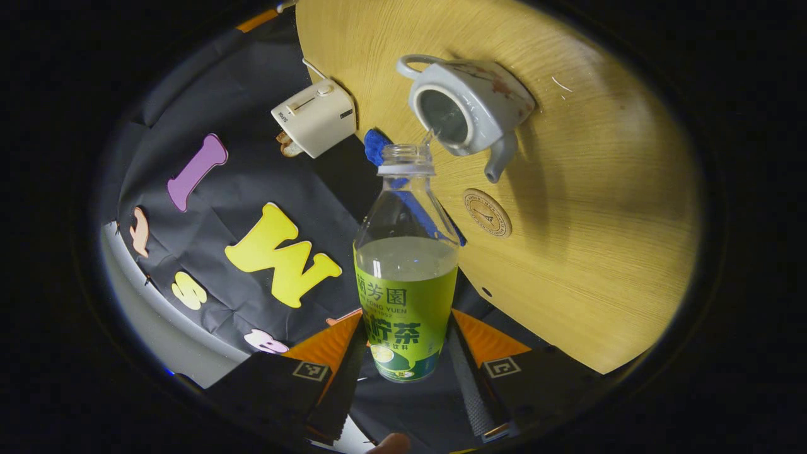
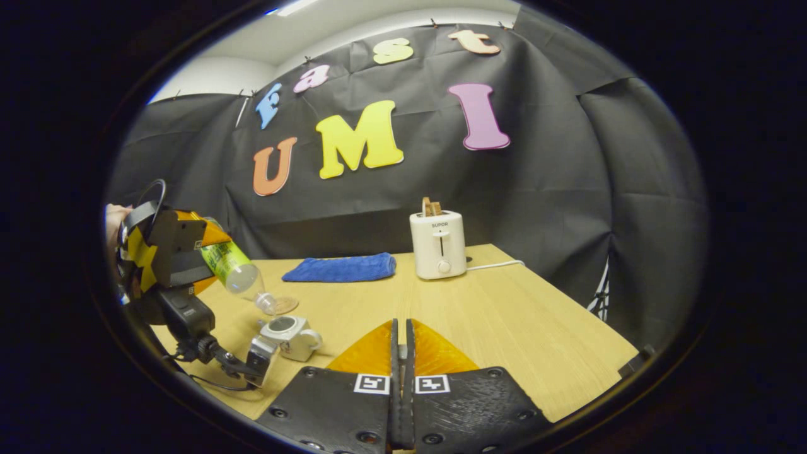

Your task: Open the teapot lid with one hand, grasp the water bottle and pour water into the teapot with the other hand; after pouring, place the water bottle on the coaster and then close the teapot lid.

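Observation:
A clear water bottle [image 1: 406, 277] with a green label sits between the fingers of my left gripper [image 1: 407, 340], which is shut on its lower body. The uncapped bottle is tipped, and a thin stream runs from its mouth into the white teapot [image 1: 470, 107], whose top is uncovered. The round coaster [image 1: 487, 212] lies bare beside the spout. In the right gripper view, the left gripper [image 2: 170, 252] tilts the bottle [image 2: 232, 266] over the teapot [image 2: 289, 334], with the coaster [image 2: 285, 305] behind. My right gripper [image 2: 401, 353] hovers over the table, shut, with nothing visible between its fingers.
A white toaster [image 2: 438, 244] with its cord stands at the back of the wooden table [image 2: 504, 315]. A folded blue cloth [image 2: 340, 267] lies to its left. The table's right edge runs close to the booth wall.

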The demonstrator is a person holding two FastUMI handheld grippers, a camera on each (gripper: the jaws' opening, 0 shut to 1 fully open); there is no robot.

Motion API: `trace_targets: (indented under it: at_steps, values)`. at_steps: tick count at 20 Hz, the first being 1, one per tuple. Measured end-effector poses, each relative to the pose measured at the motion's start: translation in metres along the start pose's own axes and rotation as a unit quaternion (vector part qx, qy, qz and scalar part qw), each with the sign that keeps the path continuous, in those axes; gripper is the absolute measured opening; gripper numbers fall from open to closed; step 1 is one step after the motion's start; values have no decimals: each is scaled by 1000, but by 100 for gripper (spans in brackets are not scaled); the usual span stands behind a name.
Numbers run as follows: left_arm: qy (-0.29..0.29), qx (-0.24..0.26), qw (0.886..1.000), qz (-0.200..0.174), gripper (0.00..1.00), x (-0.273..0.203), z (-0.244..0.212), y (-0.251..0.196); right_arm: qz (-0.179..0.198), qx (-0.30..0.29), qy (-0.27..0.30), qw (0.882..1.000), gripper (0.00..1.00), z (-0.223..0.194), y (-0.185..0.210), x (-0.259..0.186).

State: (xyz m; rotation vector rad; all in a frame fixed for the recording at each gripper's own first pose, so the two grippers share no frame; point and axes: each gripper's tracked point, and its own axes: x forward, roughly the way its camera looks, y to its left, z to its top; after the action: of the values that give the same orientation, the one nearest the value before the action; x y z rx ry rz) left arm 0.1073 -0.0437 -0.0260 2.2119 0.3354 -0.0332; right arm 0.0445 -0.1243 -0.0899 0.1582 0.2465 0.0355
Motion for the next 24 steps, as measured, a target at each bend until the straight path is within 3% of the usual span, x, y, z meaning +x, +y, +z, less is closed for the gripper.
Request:
trace_targets:
  at_steps: [10, 14, 17, 19, 20, 24]
  values:
    - [-10, -10, 1000, 5, 74, 3, -1, 2, -1, 1, -1, 1000, 0, 1, 1, 0]
    - [-18, -77, 997, -4, 74, 9, -1, -12, -7, -4, -2, 1000, 0, 4, 0, -3]
    - [-36, -154, 987, -25, 74, 13, 0, -29, -12, -3, -7, 1000, 0, 10, 1, -8]
    - [-50, -232, 971, -31, 74, 7, 0, -38, -14, 1, -8, 1000, 0, 13, 1, -10]
    - [-61, -280, 957, -41, 73, 5, 2, -45, -15, 4, -6, 1000, 0, 14, 3, -10]
    - [-68, -481, 871, -75, 74, -3, -1, -62, -16, -1, -9, 1000, 0, 21, 14, -12]
